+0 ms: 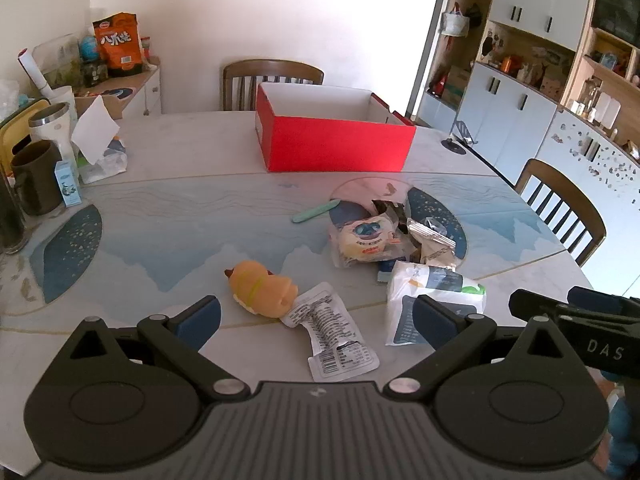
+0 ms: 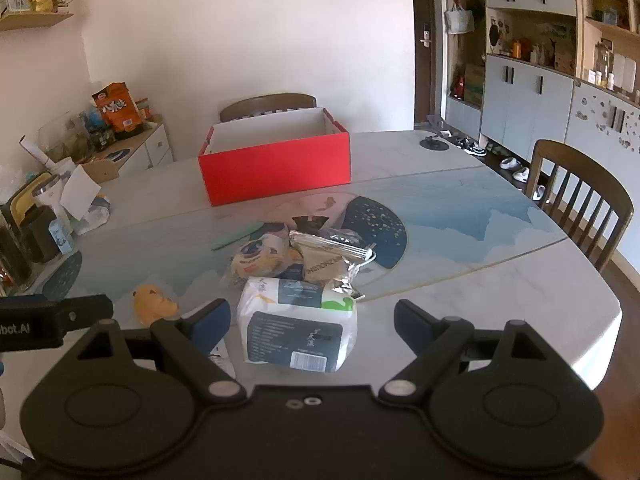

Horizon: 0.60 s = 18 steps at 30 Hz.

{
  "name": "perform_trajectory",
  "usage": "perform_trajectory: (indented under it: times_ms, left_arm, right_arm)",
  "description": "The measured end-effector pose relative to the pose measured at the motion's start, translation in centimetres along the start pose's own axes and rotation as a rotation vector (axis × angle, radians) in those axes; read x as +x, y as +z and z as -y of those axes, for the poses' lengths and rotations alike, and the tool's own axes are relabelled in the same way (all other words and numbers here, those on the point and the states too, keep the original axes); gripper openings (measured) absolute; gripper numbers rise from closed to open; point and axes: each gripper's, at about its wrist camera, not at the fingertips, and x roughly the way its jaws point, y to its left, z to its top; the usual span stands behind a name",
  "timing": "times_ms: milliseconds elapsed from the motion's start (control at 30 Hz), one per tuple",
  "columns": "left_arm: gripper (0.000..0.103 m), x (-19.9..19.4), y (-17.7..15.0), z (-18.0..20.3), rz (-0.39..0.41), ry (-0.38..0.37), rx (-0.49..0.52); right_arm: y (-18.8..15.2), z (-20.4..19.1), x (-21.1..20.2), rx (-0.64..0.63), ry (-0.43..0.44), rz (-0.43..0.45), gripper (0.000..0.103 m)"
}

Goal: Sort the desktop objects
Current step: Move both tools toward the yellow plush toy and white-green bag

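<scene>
Over the table, both hand-held grippers [image 1: 316, 318] [image 2: 312, 320] gape empty.

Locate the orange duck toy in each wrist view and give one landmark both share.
Left wrist: orange duck toy, lower centre, just beyond the left gripper.
Right wrist: the toy lies lower left, beside the near finger.
Shared landmark: red box at the table's far side.

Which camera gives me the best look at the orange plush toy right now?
The left wrist view: the orange plush toy lies whole and unobstructed on the table there. In the right wrist view it is smaller, off to the left, with its lower edge cut off by that gripper's frame.
</scene>
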Motion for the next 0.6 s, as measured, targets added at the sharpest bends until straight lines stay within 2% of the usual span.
perform_trajectory:
  times_ms: [600]
  left_arm:
    - [0.103, 0.01, 0.33, -0.67, 0.001, -0.016, -0.004]
  right_arm:
    - [0.05, -0.41, 0.31, -0.015, 0.003, 0.001, 0.088]
